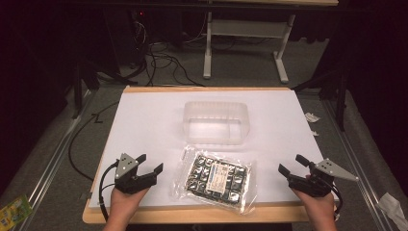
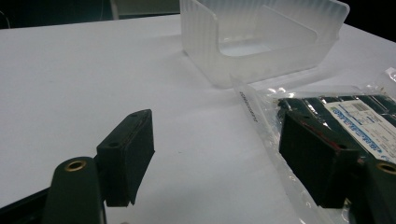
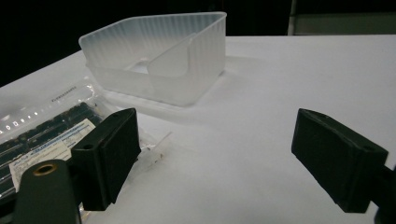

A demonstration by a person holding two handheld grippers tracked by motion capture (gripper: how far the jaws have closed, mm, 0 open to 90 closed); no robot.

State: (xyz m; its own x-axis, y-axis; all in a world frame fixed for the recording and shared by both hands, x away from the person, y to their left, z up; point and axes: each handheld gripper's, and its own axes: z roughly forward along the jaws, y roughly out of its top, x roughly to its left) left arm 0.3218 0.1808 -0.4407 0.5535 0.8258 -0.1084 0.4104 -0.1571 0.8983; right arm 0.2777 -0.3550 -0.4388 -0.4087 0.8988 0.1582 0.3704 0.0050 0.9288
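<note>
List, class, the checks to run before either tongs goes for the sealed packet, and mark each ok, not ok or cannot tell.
1. Left tongs open, holding nothing: ok.
2. Right tongs open, holding nothing: ok.
3. Sealed packet lies flat between the two tongs, untouched: ok.
4. Clear plastic bin upright beyond the packet, nothing seen inside: ok.
5. Bare white table around the packet: ok.
6. Packet's stiffness: cannot tell.
</note>
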